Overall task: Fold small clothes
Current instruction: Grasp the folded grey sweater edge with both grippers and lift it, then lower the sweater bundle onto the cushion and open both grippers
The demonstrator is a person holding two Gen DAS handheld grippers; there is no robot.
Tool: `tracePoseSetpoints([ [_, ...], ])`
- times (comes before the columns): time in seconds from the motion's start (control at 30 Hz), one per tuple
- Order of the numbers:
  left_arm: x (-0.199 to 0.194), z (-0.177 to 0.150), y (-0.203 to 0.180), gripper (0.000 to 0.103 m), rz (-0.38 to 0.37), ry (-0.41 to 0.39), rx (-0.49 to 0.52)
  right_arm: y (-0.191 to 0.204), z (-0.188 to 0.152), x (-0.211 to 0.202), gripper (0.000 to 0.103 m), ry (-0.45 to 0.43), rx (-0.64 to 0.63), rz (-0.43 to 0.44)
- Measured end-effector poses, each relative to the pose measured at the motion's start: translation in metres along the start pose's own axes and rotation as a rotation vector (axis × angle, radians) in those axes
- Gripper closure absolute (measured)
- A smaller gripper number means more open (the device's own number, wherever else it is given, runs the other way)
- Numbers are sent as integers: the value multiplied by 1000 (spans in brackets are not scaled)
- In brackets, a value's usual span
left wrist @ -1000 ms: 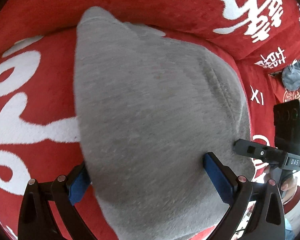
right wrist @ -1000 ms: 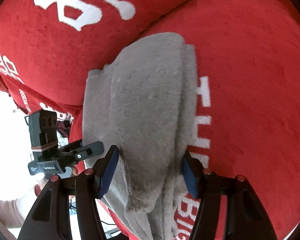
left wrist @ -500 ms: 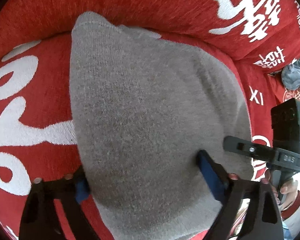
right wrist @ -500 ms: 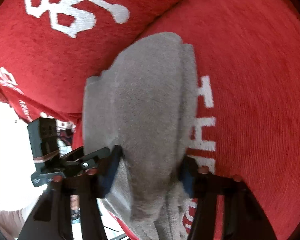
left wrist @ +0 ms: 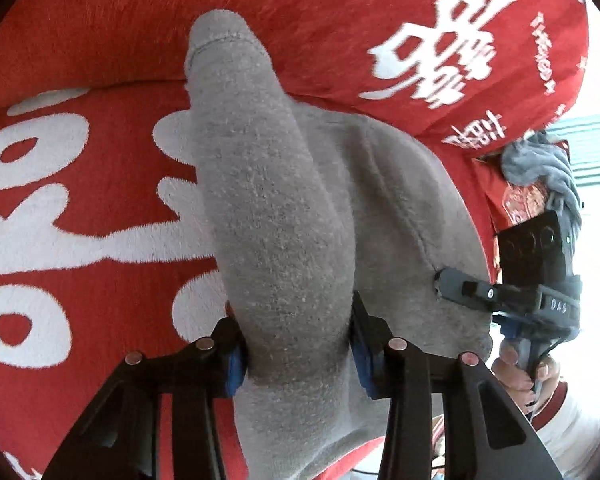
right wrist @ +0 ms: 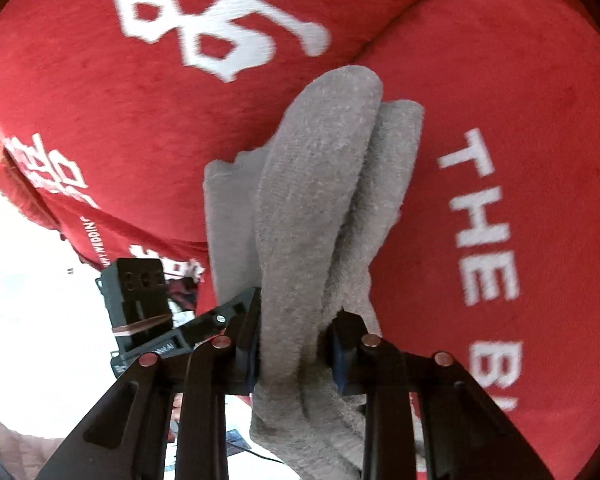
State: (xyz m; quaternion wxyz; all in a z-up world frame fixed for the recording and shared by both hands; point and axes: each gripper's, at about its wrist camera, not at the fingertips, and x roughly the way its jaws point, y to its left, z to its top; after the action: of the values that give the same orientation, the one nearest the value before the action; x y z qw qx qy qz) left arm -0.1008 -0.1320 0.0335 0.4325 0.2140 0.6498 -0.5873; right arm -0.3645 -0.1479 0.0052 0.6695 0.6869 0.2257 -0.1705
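grey garment (left wrist: 284, 216) pinched by left gripper (left wrist: 298, 354) and, seemingly, right gripper (right wrist: 296, 350)

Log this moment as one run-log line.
step: fold | left gripper: shut on grey garment | right gripper: shut on grey garment | surface: red sofa

Soft grey knitted garment (left wrist: 284, 216) fills the gap btw both grippers' pads. Behind it the red plush back cushion w/ white characters (left wrist: 340, 32) blocks. Left of garment, red seat cushion (left wrist: 80, 200) lies open; right of it the right gripper (left wrist: 472, 294) stands close.
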Motion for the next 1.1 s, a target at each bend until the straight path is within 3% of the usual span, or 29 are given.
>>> tracePoseSetpoints([
  [0.2,-41,-24,10,59,-32,-22,-16,22,-26,-6,73,-3,5,49],
  [0.33,-73,-45,20,59,-12,-42,-15,40,-55,4,73,7,6,85],
  [0.57,-109,-84,71,59,67,-18,-27,57,-104,58,73,55,32,128],
  [0.7,-106,-98,97,59,106,-5,-49,59,-118,90,74,93,26,105],
  [0.8,-96,-108,120,58,150,11,-73,58,-121,108,73,108,18,28],
  [0.9,-91,-117,139,58,214,8,-100,54,-119,118,73,114,-20,-105],
  [0.97,-94,-122,148,49,194,-15,-135,51,-116,119,72,124,-64,-211],
  [1.0,-96,-124,150,41,209,-25,-141,51,-115,120,69,129,-84,-259],
  [1.1,-100,-127,150,33,270,-47,-126,53,-112,116,61,112,-174,-473],
])
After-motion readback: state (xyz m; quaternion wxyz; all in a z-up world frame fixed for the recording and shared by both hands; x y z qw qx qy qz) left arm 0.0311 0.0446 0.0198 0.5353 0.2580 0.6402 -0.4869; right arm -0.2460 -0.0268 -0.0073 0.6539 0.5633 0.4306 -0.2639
